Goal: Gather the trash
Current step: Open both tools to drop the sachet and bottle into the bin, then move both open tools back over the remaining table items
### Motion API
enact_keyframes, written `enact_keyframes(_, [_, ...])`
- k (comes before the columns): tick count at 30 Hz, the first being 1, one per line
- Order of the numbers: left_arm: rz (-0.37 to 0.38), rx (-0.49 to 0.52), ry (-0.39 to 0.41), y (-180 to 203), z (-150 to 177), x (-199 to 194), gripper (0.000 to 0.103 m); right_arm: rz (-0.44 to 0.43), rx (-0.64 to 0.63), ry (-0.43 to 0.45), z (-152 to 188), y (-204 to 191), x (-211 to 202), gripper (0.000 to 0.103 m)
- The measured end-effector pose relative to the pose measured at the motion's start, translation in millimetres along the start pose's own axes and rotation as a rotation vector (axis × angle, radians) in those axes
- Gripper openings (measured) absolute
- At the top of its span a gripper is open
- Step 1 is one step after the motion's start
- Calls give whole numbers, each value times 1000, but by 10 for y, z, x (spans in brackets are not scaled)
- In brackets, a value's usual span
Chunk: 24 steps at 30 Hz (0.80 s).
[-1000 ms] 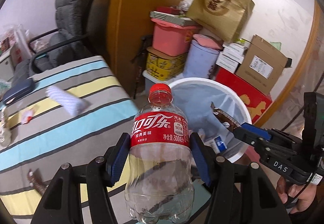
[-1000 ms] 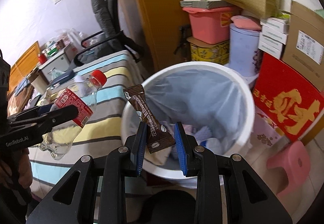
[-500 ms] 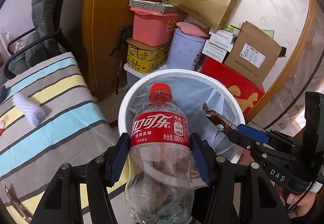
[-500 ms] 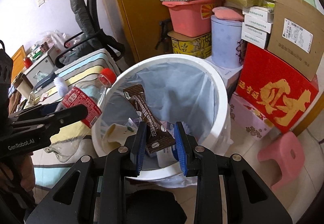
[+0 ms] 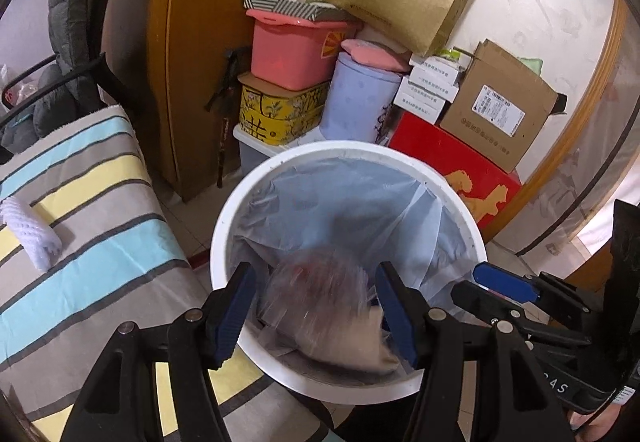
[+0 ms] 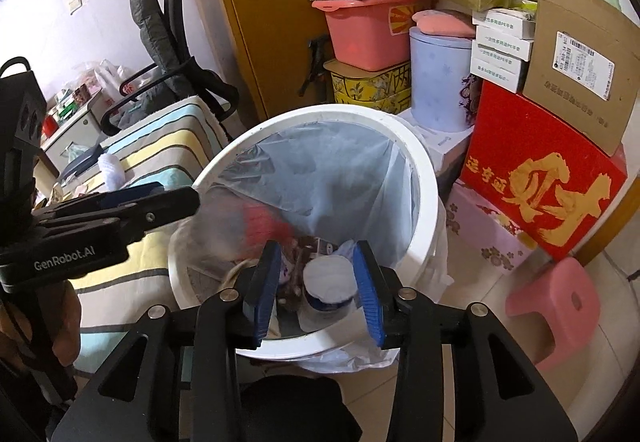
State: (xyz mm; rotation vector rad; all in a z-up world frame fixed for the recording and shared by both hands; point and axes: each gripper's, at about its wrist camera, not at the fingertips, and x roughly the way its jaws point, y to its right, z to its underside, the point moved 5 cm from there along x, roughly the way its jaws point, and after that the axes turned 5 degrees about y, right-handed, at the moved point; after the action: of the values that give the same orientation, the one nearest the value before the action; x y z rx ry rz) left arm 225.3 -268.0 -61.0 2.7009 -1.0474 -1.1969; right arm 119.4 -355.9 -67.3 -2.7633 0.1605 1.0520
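Note:
A white trash bin (image 5: 224, 226) with a pale blue liner stands on the floor; it also shows in the right wrist view (image 6: 424, 178). My left gripper (image 5: 316, 312) is open over the bin's near rim. A clear cola bottle (image 5: 316, 294) with a red label is a blur between and below its fingers, dropping into the bin; it also shows in the right wrist view (image 6: 240, 226). My right gripper (image 6: 316, 290) is open and empty over the bin. A brown wrapper (image 6: 298, 274) lies among the trash inside.
A striped bed (image 5: 80, 226) with a white foam sleeve (image 5: 30, 234) lies left of the bin. Stacked boxes, a pink tub (image 5: 296, 50), a red box (image 6: 536, 178) and a pink stool (image 6: 556, 306) crowd behind and right. A grey chair (image 5: 68, 54) stands at far left.
Both grippers moved over the bin and opened. The cola bottle left the left gripper and is falling in. The brown wrapper left the right gripper and lies in the bin.

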Motion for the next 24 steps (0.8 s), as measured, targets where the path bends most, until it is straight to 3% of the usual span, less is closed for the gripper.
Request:
enact_keyframes(14, [-50, -29, 67, -170, 78, -541, 62, -58, -57, 41, -56, -285, -163, 40])
enact_keyframes(24, [-128, -62, 102, -385, 277, -927, 62, -126, -109, 56, -28, -587, -258, 40])
